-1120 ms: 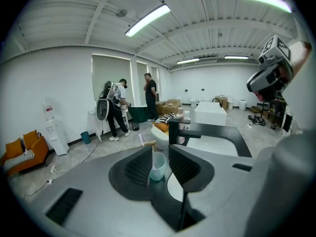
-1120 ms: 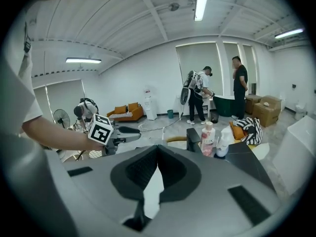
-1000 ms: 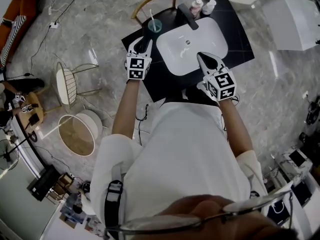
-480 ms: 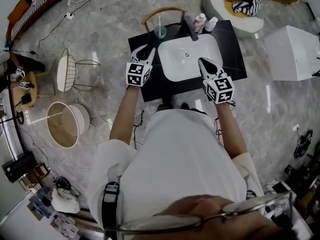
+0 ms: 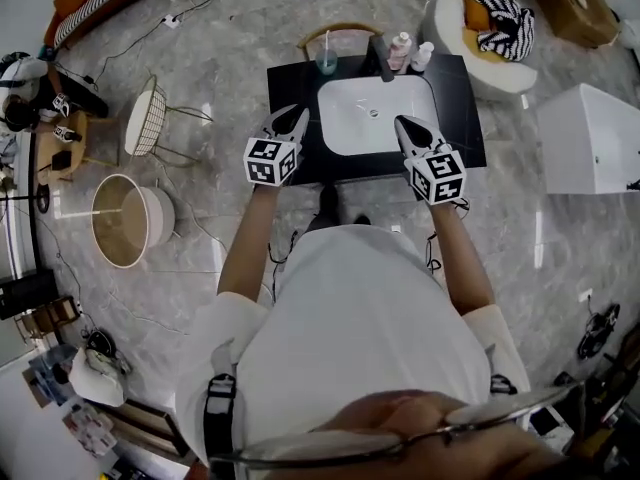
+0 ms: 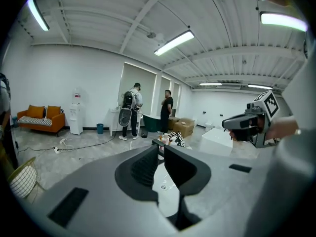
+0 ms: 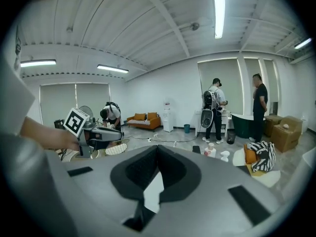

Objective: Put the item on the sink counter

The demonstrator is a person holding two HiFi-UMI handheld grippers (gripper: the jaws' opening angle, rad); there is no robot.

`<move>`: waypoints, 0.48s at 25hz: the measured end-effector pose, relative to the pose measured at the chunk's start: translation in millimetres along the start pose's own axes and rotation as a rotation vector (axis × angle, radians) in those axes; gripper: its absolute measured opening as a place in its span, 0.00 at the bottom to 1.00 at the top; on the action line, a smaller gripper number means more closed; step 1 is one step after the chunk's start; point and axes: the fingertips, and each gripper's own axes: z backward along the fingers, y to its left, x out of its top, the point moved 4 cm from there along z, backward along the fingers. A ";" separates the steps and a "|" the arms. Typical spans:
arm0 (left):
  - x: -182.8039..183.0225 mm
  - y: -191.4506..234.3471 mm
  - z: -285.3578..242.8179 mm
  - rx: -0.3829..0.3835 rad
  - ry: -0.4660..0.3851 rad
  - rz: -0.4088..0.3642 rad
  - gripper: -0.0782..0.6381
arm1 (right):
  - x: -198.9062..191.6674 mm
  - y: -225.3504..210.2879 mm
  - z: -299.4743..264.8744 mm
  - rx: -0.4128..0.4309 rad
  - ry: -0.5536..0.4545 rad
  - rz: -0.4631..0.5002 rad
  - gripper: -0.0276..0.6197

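A black sink counter with a white basin stands in front of me in the head view. At its back are a teal cup with a toothbrush, a dark faucet and two small bottles. My left gripper hovers over the counter's front left, its jaws a narrow slit apart and holding nothing. My right gripper hovers at the basin's front right, tips together and empty. The left gripper view shows the basin through the slit. In the right gripper view the tips touch.
A wire chair and a round tub stand on the marble floor to the left. A wooden chair is behind the counter, with a white armchair holding striped cloth and a white box to the right. People stand far off.
The counter now looks smaller and farther away. Both grippers have drawn back from beside the basin toward the counter's front edge. Neither has picked anything up.
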 end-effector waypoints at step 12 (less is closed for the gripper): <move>-10.4 -45.5 96.6 0.037 -0.087 0.046 0.12 | -4.1 33.4 25.6 0.076 -0.062 0.028 0.05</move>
